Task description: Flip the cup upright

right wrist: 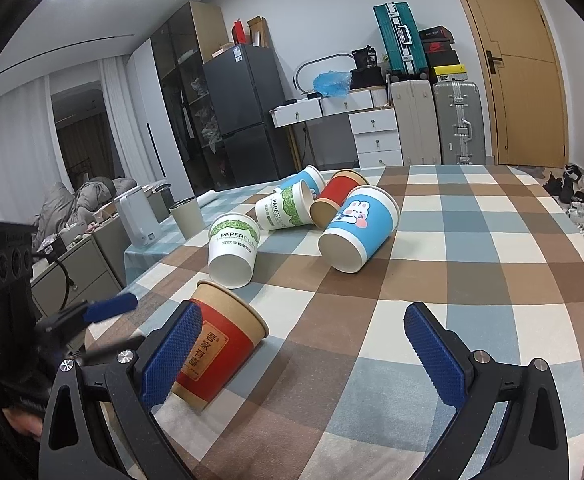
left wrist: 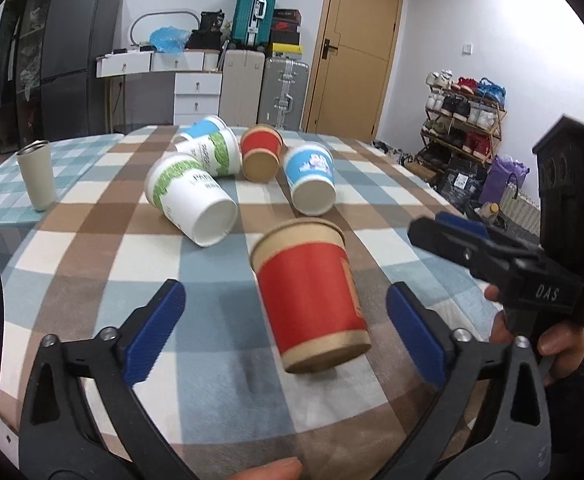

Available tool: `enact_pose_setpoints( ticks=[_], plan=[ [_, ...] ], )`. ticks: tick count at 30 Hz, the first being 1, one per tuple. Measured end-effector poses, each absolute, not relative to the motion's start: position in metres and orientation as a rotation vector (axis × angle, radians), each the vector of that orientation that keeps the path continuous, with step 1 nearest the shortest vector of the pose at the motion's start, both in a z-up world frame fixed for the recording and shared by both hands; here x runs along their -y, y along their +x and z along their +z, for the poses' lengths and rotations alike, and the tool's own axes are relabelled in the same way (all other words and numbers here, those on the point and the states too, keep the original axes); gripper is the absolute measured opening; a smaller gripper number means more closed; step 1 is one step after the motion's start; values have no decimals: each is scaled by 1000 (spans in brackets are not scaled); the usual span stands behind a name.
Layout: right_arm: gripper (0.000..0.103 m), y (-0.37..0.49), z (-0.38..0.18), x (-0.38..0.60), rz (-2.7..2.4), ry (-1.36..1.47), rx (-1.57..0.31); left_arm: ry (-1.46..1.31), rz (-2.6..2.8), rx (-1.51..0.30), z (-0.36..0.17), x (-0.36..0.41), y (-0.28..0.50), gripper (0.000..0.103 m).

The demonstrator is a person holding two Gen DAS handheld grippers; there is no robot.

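Left gripper [left wrist: 286, 336] wide open around tilted red cup [left wrist: 311, 300], right gripper [right wrist: 303, 356] open beside it

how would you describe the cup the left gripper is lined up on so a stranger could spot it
On the checked tablecloth, a cluster of paper cups lies tipped over at the far end. The red cup lies alone, nearest, between the open left gripper fingers. Unlike the other red cup in the cluster, it has nothing touching it.

Black fingers [left wrist: 156, 332], blue textured pads, silver screws, "DAS" marking.
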State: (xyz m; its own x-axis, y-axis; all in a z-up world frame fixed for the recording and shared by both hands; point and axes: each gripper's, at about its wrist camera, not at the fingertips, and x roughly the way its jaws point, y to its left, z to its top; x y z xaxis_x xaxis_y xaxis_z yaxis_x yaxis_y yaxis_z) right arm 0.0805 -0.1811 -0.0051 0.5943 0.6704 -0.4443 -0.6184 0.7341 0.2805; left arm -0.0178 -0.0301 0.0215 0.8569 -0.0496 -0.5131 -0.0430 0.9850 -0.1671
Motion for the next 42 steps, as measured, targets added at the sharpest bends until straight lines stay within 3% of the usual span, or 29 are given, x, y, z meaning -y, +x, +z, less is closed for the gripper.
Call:
enact_pose_setpoints(
  ticks=[15,42],
  plan=[
    [103,74,-6,174,786,85,-558,-156,68,-463,17,-27,-6,102],
    [103,63,-8,168,822,47,-542,-118,64,-445,-7,-22,4,102]
  ],
)
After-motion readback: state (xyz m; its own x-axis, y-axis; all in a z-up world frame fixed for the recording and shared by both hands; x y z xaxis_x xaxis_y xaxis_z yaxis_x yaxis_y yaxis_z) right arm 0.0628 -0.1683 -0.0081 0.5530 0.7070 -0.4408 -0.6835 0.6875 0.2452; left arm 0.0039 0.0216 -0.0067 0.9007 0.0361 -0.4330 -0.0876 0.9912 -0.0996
